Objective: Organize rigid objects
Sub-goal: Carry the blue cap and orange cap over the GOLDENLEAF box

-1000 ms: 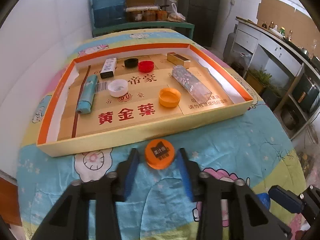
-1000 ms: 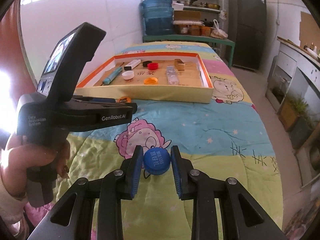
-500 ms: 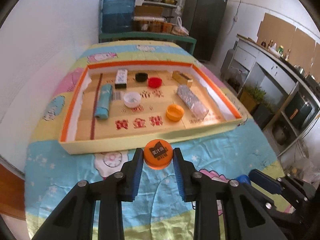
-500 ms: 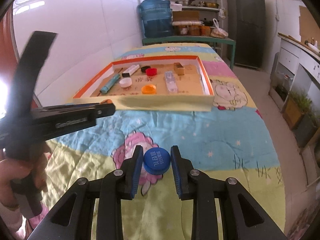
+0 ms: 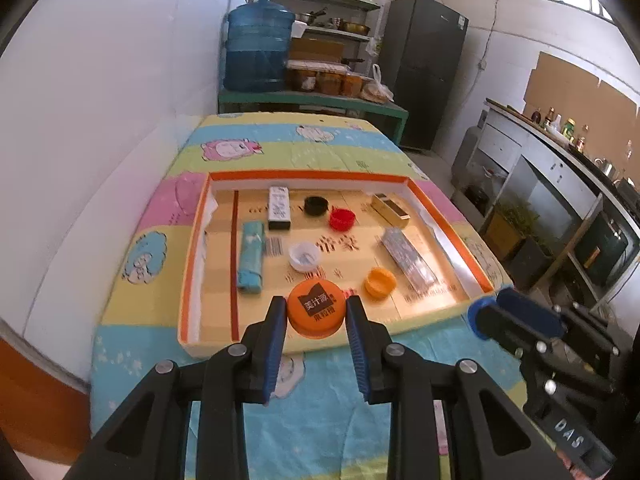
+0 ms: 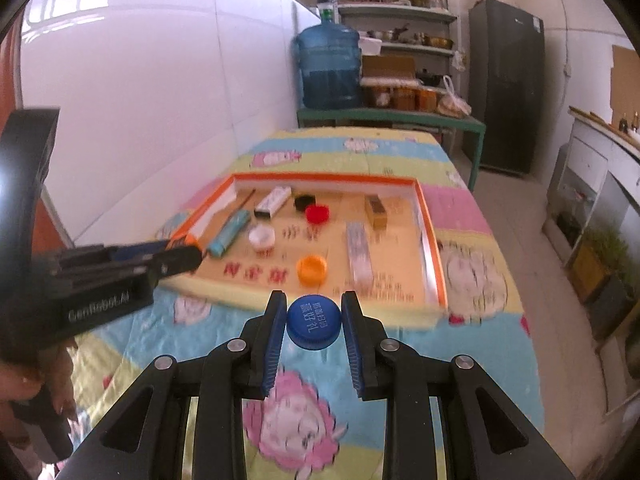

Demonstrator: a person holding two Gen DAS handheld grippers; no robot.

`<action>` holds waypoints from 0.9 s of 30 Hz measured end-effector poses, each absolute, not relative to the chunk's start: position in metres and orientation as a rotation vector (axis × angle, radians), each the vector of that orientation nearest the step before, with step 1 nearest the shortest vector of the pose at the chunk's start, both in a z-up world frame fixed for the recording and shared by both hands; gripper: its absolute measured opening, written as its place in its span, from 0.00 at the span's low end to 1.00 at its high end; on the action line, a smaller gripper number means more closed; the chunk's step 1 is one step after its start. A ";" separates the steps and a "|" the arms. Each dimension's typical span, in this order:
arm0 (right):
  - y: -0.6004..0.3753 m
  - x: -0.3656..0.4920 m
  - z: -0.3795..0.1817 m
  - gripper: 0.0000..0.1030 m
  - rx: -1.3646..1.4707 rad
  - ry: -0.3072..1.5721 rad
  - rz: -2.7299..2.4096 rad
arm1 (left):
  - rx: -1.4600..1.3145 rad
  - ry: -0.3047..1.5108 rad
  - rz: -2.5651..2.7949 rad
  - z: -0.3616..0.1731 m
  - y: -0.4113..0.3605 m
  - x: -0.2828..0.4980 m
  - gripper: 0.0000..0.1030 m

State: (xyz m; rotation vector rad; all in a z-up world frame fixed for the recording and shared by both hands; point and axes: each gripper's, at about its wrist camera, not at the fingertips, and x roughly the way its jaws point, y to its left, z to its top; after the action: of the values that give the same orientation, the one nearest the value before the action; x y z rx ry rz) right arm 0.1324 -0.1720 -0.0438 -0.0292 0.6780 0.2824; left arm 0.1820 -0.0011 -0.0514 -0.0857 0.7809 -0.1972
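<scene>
Both tools are carrying caps toward the tray (image 5: 472,272): the left tool (image 5: 317,314) is clamping the orange cap (image 5: 316,308) over its near wall, the right tool (image 6: 314,322) is clamping the blue cap (image 6: 313,322) just short of it, and each is likely needing lowering onto bare tray floor before releasing

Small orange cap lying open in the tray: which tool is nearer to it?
Right, though by little. The right tool, holding the blue cap, sits just short of the tray's near wall, in line with the small orange cap. The left tool approaches from farther left.
</scene>
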 end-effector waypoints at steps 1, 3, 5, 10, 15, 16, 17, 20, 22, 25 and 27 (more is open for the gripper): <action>-0.171 0.137 -0.040 0.28 -0.033 0.671 0.283 | -0.085 0.779 -0.196 -0.050 0.000 0.186 0.30; -0.168 0.149 -0.035 0.28 -0.037 0.661 0.287 | -0.090 0.775 -0.192 -0.048 0.003 0.193 0.30; -0.166 0.159 -0.032 0.28 -0.034 0.659 0.295 | -0.095 0.769 -0.188 -0.045 0.006 0.200 0.30; -0.156 0.184 -0.028 0.28 -0.051 0.660 0.315 | -0.091 0.757 -0.171 -0.041 0.014 0.220 0.30; -0.145 0.208 -0.028 0.28 -0.061 0.666 0.337 | -0.083 0.752 -0.148 -0.040 0.023 0.242 0.30; -0.143 0.213 -0.029 0.28 -0.063 0.669 0.340 | -0.085 0.754 -0.142 -0.040 0.025 0.247 0.30; -0.141 0.219 -0.030 0.28 -0.065 0.674 0.342 | -0.088 0.755 -0.139 -0.040 0.028 0.252 0.30; -0.138 0.230 -0.033 0.28 -0.067 0.684 0.347 | -0.082 0.756 -0.122 -0.041 0.033 0.269 0.30; -0.137 0.236 -0.036 0.28 -0.071 0.691 0.350 | -0.077 0.758 -0.113 -0.042 0.037 0.280 0.30; -0.134 0.246 -0.041 0.28 -0.078 0.700 0.351 | -0.077 0.768 -0.100 -0.045 0.041 0.298 0.30; -0.133 0.250 -0.045 0.28 -0.078 0.706 0.353 | -0.077 0.774 -0.091 -0.047 0.044 0.310 0.30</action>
State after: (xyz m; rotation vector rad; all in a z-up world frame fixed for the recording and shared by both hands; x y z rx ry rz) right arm 0.2499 -0.1334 -0.0448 -0.0784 0.7061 0.3530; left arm 0.3101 0.0443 -0.0467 -0.0772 0.7740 -0.0909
